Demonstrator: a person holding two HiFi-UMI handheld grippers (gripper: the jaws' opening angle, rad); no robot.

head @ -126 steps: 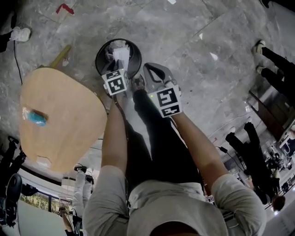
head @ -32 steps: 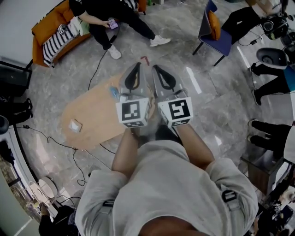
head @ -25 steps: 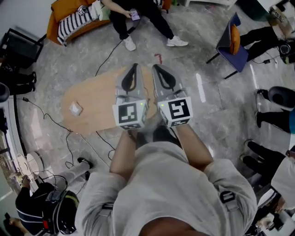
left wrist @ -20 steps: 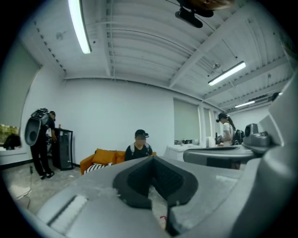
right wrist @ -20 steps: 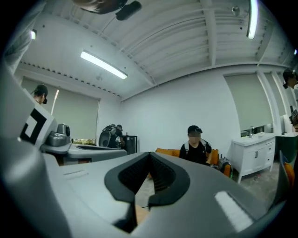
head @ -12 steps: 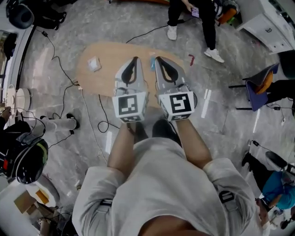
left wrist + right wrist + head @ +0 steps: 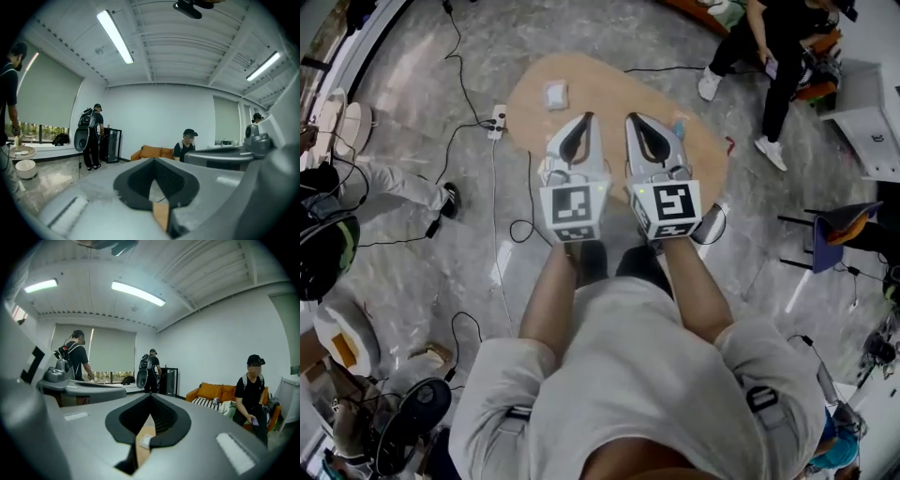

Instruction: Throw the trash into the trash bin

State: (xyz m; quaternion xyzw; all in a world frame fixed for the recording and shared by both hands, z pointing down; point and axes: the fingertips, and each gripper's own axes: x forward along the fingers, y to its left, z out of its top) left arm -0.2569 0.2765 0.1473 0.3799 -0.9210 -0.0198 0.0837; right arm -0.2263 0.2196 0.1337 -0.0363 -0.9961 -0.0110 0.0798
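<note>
Trash bin is no longer framed; table [image 7: 619,80] is now faced. Left gripper [image 7: 587,118] and right gripper [image 7: 632,118] are held shut, nothing gripped. White scrap [image 7: 555,94] is judged the next pickup.

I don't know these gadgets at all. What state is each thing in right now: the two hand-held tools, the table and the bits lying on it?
left gripper: jaws shut, empty, held above the table.
right gripper: jaws shut, empty, beside the left one.
wooden table: standing upright, with two bits on it.
white scrap: lying on the table, not picked up.
blue scrap: lying near the table's edge, not picked up.
</note>
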